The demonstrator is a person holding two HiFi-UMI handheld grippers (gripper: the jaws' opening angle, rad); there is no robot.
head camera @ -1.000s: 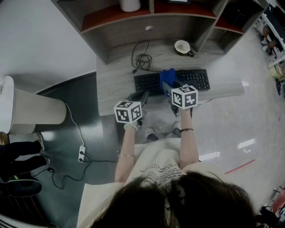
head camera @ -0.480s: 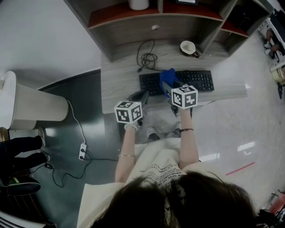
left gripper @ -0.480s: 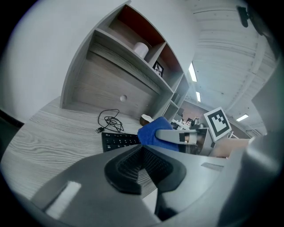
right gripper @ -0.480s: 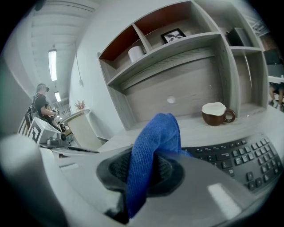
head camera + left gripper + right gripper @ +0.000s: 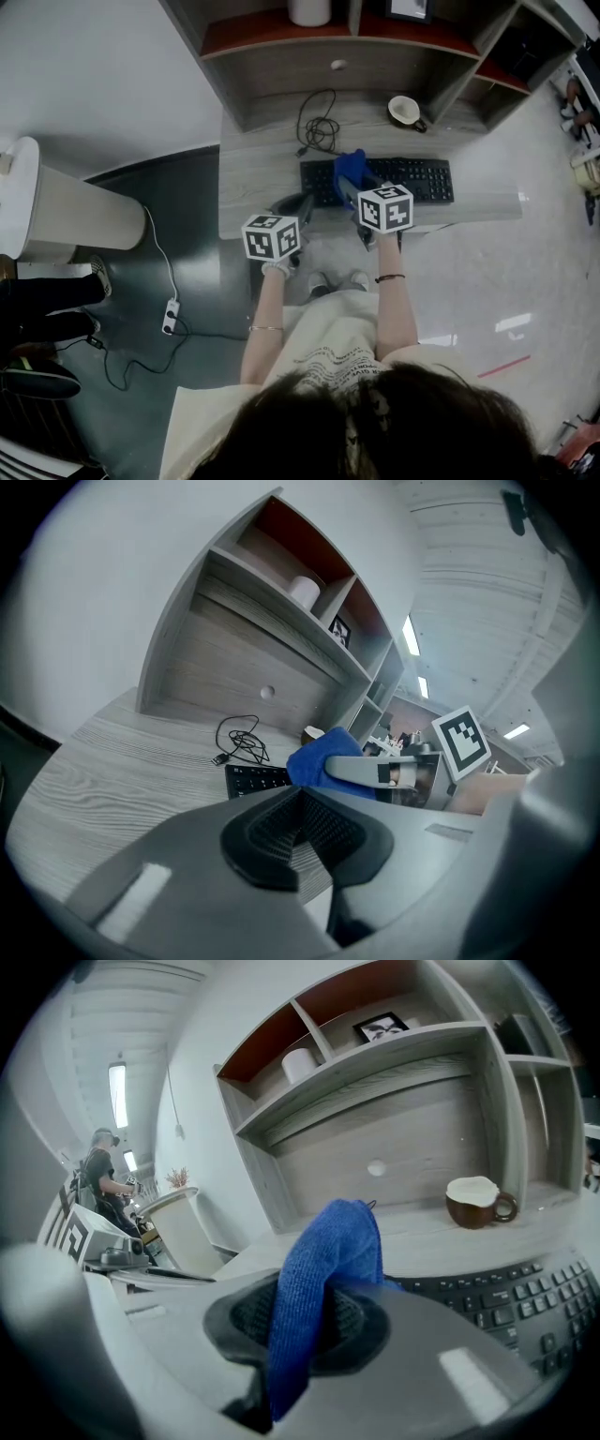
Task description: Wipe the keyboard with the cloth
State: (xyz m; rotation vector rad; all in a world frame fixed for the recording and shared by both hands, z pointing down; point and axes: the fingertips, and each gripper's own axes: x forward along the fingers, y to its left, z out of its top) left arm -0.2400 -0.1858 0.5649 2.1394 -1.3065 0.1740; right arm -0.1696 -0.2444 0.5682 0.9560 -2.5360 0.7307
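Blue microfibre cloth (image 5: 349, 171) now nearer black plastic keyboard (image 5: 417, 178)'s left end. R gripper (image 5: 302, 1321) jaws pinch it; L gripper (image 5: 302, 829) jaws closed, empty. Best: sweep lightly along rows.

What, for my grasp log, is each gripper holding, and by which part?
The right gripper pinches the blue cloth by a bunched fold; the left gripper is shut, holding nothing.

The right tongs (image 5: 300, 1321) pinch a blue cloth (image 5: 323, 1283) beside the keyboard (image 5: 506, 1302).
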